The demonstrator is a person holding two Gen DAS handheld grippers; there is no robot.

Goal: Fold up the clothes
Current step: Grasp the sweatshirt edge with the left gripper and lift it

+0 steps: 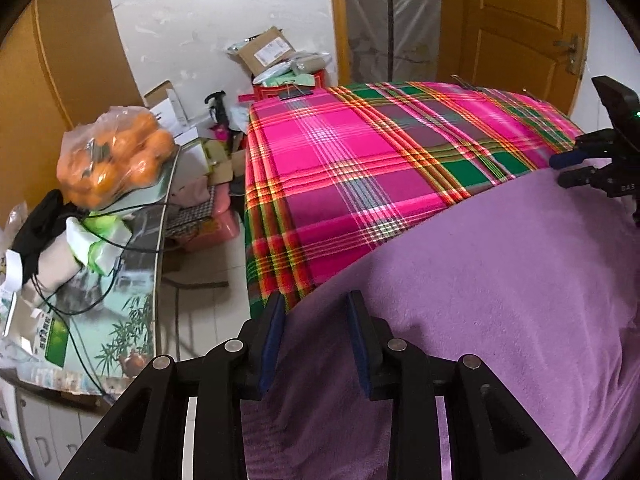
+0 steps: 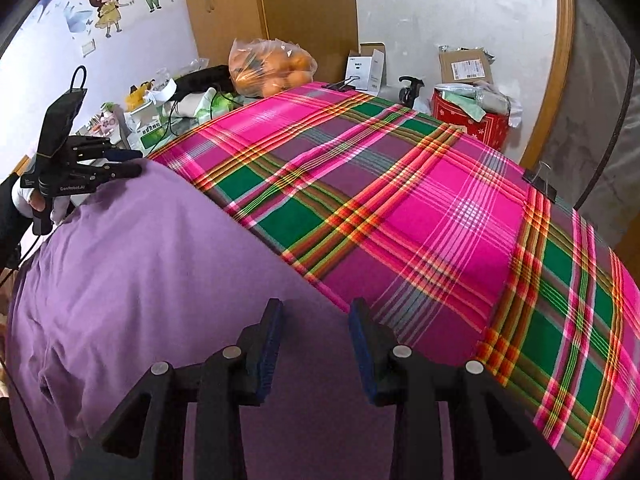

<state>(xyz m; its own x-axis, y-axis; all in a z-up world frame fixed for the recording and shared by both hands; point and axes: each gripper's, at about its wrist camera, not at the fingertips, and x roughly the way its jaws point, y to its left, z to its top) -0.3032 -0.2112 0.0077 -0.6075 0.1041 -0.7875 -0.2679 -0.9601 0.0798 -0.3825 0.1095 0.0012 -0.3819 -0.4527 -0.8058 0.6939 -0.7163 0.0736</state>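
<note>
On plaid cloth (image 2: pixel 400 184): purple garment (image 2: pixel 152 264), orientation unclear

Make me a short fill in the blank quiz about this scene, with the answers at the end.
1. The garment spread for folding is ____ in colour.
2. It lies on a ____-patterned cloth.
3. The plastic bag beside the table holds ____.
4. Both the left tool and the right tool are ____.

Answers: purple; plaid; oranges; open

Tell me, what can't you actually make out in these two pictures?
- Purple garment: its near part is cut off by the bottom edge and hidden by each claw's frame, in both views.
- Table under the plaid cloth: fully covered.
- Box label: too small to read.
</note>
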